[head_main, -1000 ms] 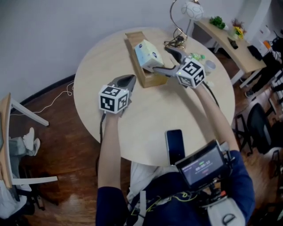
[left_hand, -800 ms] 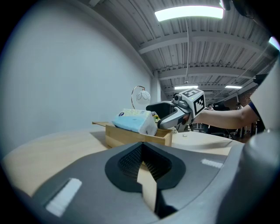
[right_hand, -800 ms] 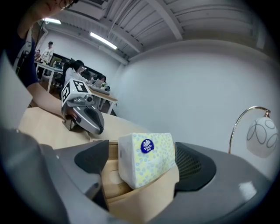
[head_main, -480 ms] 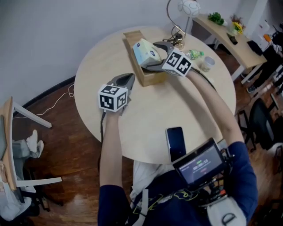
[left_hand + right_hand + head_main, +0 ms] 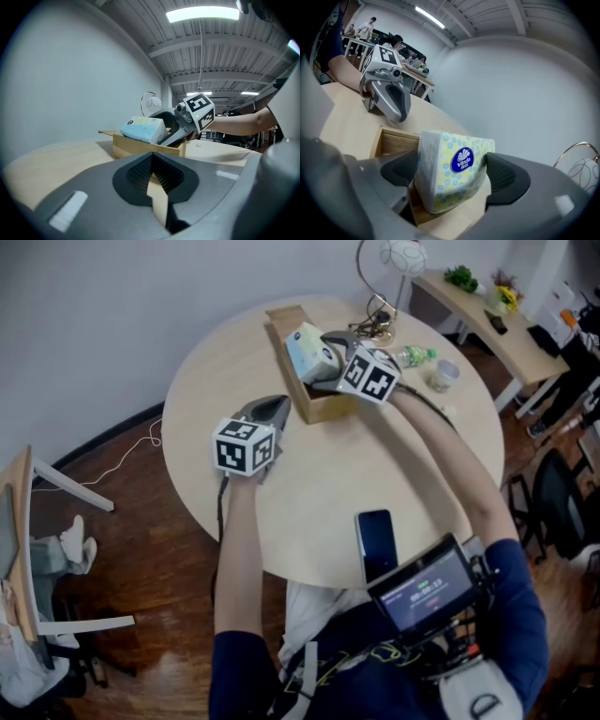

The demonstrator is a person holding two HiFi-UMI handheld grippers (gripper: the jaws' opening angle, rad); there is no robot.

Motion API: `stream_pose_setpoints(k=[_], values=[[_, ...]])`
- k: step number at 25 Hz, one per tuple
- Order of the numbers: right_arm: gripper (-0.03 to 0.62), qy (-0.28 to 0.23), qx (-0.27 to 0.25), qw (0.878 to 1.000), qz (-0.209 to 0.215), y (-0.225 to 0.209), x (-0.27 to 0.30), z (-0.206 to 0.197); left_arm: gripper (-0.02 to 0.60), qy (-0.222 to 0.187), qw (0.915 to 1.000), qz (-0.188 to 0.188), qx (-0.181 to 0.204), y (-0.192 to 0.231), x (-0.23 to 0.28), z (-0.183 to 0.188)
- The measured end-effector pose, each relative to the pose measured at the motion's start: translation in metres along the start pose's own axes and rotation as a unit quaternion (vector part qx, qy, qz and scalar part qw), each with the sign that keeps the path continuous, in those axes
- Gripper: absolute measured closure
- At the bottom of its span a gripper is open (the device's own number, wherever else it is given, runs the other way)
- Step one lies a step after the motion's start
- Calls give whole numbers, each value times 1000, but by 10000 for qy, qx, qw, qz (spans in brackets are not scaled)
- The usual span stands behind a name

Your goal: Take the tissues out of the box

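A light blue-and-yellow tissue pack point(image 5: 307, 348) point(image 5: 452, 166) rests tilted in an open wooden box point(image 5: 319, 407) point(image 5: 393, 140) at the far middle of the round table point(image 5: 328, 474). My right gripper point(image 5: 328, 357) point(image 5: 450, 173) reaches into the box from the right and is shut on the pack, one pad on each side. In the left gripper view the pack point(image 5: 143, 129) sticks up above the box point(image 5: 140, 149) with the right gripper point(image 5: 180, 124) behind it. My left gripper point(image 5: 272, 409) point(image 5: 154, 187) lies on the table just left of the box, shut and empty.
A black phone point(image 5: 377, 542) lies near the table's front edge. A lamp point(image 5: 394, 263) with a curved neck, cables point(image 5: 375, 326), a plastic bottle point(image 5: 412, 356) and a small jar point(image 5: 439, 376) stand behind and right of the box. A side table point(image 5: 478, 320) stands at far right.
My right gripper has moved left and farther in over the box, and its jaws now grip the tissue pack, which has tipped up slightly. The left gripper has stayed put.
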State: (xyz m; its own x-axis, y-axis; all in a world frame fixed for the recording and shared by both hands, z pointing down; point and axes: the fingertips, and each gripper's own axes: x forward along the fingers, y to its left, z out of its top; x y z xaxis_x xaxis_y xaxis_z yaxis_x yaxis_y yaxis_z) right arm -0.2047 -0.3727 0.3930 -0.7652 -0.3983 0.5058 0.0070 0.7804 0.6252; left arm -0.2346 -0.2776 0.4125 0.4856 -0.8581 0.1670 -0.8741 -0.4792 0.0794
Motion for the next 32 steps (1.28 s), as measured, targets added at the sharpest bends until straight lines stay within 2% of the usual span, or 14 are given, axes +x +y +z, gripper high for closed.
stream_pose_setpoints(k=[16, 22, 32], values=[[175, 61, 8, 10000, -25, 2, -2, 0, 577, -3, 10000, -38, 11, -2, 0, 1], [191, 91, 33, 9999, 97, 4, -5, 3, 577, -8, 10000, -34, 7, -1, 0, 0], [197, -365, 239, 9990, 17, -1, -31, 24, 577, -10, 10000, -34, 11, 1, -2, -1]])
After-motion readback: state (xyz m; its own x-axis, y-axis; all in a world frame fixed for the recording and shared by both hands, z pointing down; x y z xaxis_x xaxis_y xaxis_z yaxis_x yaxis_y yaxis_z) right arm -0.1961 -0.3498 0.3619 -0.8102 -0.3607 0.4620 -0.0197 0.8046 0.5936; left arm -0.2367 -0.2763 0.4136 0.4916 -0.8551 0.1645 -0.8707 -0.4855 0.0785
